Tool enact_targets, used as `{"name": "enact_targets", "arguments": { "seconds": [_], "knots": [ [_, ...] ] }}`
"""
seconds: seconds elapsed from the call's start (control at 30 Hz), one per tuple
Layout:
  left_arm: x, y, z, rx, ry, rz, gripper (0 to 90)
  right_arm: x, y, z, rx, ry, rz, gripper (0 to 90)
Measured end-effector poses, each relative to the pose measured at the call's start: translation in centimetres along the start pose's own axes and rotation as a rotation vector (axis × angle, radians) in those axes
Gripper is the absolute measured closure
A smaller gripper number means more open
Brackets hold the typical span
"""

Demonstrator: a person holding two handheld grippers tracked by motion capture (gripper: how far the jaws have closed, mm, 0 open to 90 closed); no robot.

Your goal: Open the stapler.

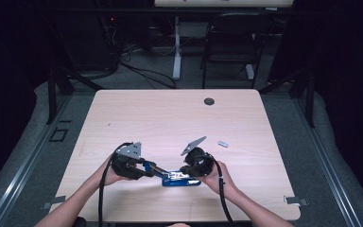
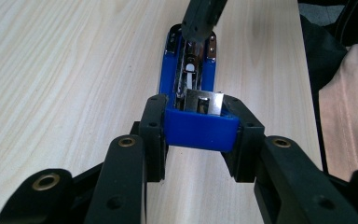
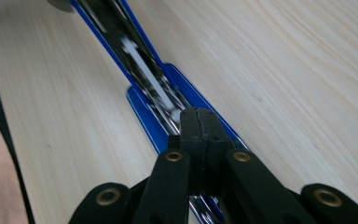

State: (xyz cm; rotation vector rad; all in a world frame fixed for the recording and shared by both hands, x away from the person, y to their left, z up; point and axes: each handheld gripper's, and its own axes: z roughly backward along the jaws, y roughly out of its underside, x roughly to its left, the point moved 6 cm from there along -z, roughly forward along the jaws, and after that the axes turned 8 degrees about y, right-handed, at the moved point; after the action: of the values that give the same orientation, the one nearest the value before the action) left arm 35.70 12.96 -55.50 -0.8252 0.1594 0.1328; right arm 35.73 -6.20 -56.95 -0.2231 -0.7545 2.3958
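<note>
A blue stapler [image 1: 189, 183] lies opened out near the table's front edge, its metal staple channel [image 2: 189, 77] facing up. My left gripper [image 1: 152, 169] is shut on the stapler's blue end [image 2: 200, 129], one pad on each side. My right gripper [image 1: 183, 175] comes in from the other side with its jaws shut together and nothing between them. In the right gripper view its tip [image 3: 200, 127] rests in the stapler's shiny channel [image 3: 142, 60], over the blue base [image 3: 179, 79]. The left gripper view has that same dark tip [image 2: 199, 18] at the stapler's far end.
A small strip of staples [image 1: 223, 143] lies on the wooden table [image 1: 170, 118] to the right of my hands. A round cable hole [image 1: 209, 101] sits near the far edge. A chair [image 1: 234, 42] and a table leg stand beyond the table.
</note>
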Motion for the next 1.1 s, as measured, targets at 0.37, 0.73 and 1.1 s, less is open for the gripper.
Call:
{"name": "enact_targets", "arguments": {
  "seconds": [0.37, 0.73, 1.1],
  "knots": [
    [0.0, 0.0, 0.0, 0.0, 0.001, 0.0, 64.9, 3.0, -2.5, -1.8, -0.036, -0.079, 0.045, 90.0],
    [0.0, -0.1, 0.0, 0.009, -0.001, -0.001, 64.6, 3.4, -3.2, -2.2, -0.036, -0.095, 0.052, 90.0],
    [-0.6, -1.6, 1.0, -0.063, -0.023, 0.002, 60.3, 3.4, -3.1, -2.3, -0.037, -0.1, 0.053, 90.0]
  ]
}}
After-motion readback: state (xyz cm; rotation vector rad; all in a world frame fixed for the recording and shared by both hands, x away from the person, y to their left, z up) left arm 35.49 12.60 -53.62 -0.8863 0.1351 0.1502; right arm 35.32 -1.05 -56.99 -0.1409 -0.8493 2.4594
